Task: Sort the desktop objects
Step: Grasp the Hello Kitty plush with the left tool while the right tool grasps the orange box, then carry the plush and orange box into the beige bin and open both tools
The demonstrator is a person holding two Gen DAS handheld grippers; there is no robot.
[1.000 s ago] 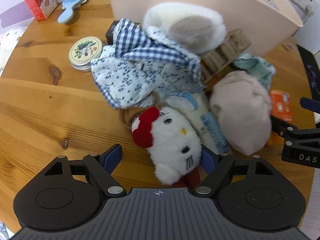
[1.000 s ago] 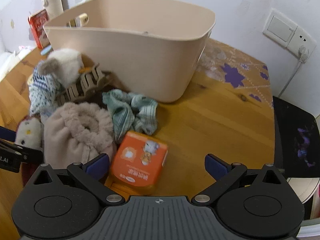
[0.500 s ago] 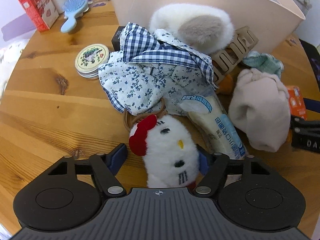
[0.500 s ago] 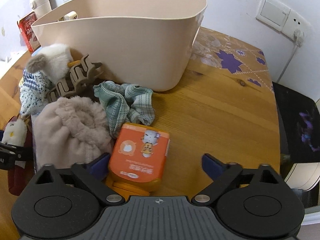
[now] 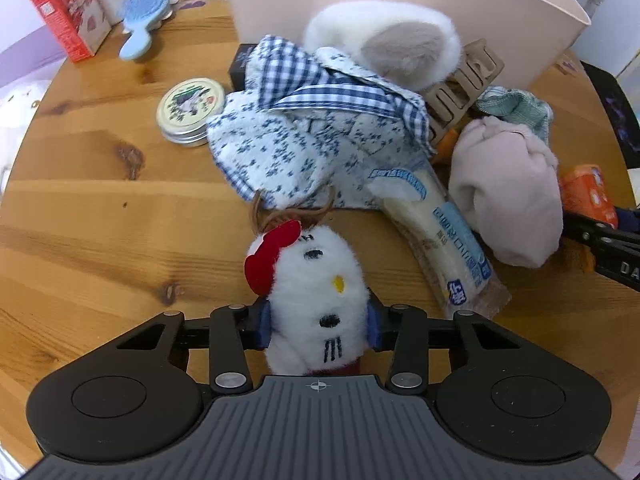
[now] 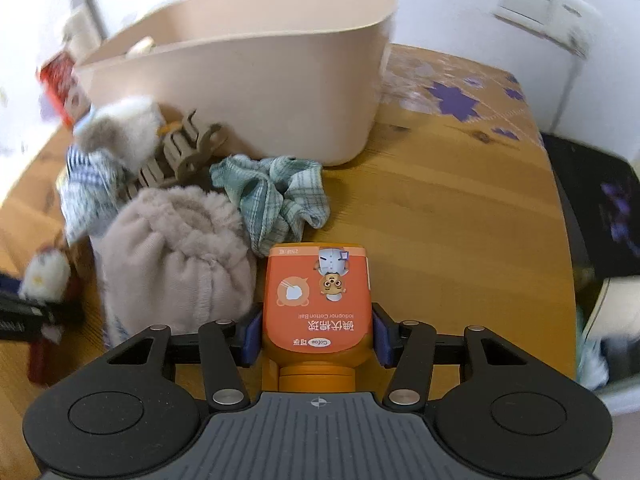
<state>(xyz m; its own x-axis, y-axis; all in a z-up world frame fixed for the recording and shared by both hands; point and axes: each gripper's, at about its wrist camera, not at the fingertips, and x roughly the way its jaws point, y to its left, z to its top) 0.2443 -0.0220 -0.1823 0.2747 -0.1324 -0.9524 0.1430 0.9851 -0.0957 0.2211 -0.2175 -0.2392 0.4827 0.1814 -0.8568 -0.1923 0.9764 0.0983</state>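
Beige tub (image 6: 256, 92) sits well ahead of both claws, open top up, past the clutter pile. That's where I judge both items go, so the coming move turns on lift-and-carry forward over the near wall.

Pink fuzzy bundle (image 6: 176, 260) lies between the two claws, just left of my right gripper (image 6: 316, 338) and right of my left gripper (image 5: 316, 326).

Right claw: jaws closing, orange cotton-ball bottle (image 6: 318, 296) squarely between them. Blue pads look to be touching both sides of it. Its long axis runs straight along the fingers, cap end towards the camera, base towards the tub. This arm is the nearer one to the tub, with clear wood ahead on the right.

Left claw: jaws closing on the white plush toy (image 5: 312, 296), pads pressing into the fur either side. Toy lies lengthwise along the fingers, red bow (image 5: 270, 256) at far-left. The floral cloth heap (image 5: 304, 140) and a long wrapped pack (image 5: 436, 240) stand between it and the tub, so I reckon left needs more height.
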